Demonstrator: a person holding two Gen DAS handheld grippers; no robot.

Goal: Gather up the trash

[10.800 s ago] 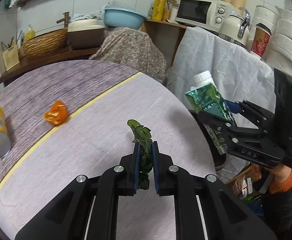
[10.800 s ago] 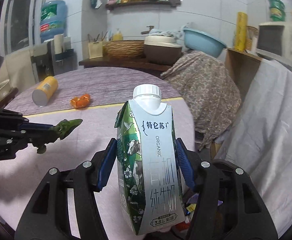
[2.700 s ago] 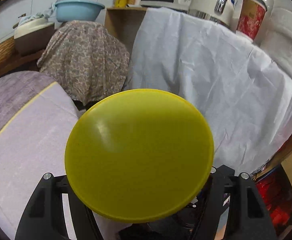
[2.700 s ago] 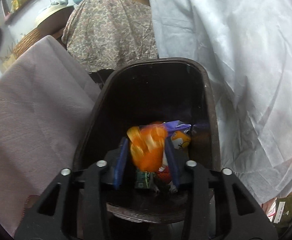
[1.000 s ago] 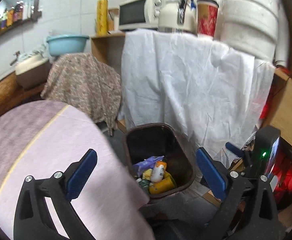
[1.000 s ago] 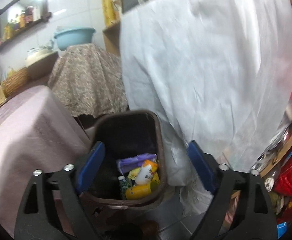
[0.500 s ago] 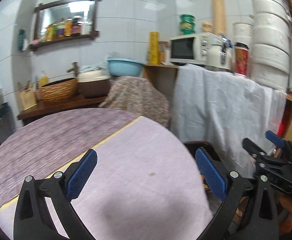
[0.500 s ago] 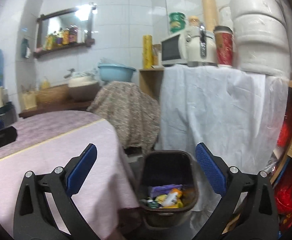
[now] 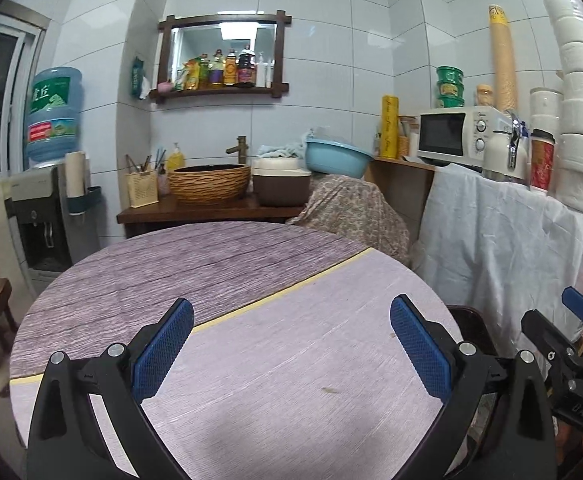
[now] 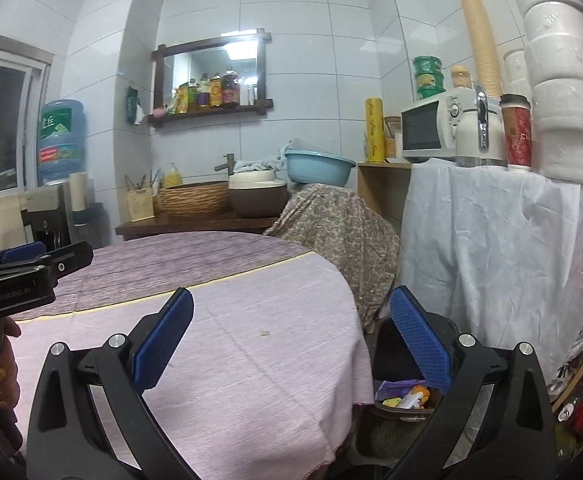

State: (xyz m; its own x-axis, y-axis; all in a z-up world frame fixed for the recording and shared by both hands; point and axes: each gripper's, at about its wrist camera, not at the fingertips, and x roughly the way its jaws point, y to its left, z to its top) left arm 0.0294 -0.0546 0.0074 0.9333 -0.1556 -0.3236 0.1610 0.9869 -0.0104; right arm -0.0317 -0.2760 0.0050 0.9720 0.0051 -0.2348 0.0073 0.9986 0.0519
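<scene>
My left gripper (image 9: 291,344) is open and empty above the round table (image 9: 219,264). My right gripper (image 10: 291,340) is open and empty over the table's right edge (image 10: 355,360). The dark brown trash bin (image 10: 383,360) stands on the floor right of the table, with wrappers, a small bottle and a yellow can (image 10: 407,398) inside. Its rim (image 9: 471,320) shows in the left wrist view behind the right finger. A small crumb (image 10: 264,333) lies on the lilac cloth; a small dark speck (image 9: 328,389) lies on it too.
A white cloth-draped counter (image 9: 503,248) with a microwave (image 9: 451,134) stands right of the bin. A patterned cloth-covered object (image 10: 343,232) sits behind the table. A wooden shelf with basket basin (image 9: 209,182) is at the back. A water dispenser (image 9: 47,184) is far left.
Both grippers rose from over the bin and swung back toward the table. The yellow can and orange peel they held earlier are gone from the fingers; the tabletop holds only crumbs.
</scene>
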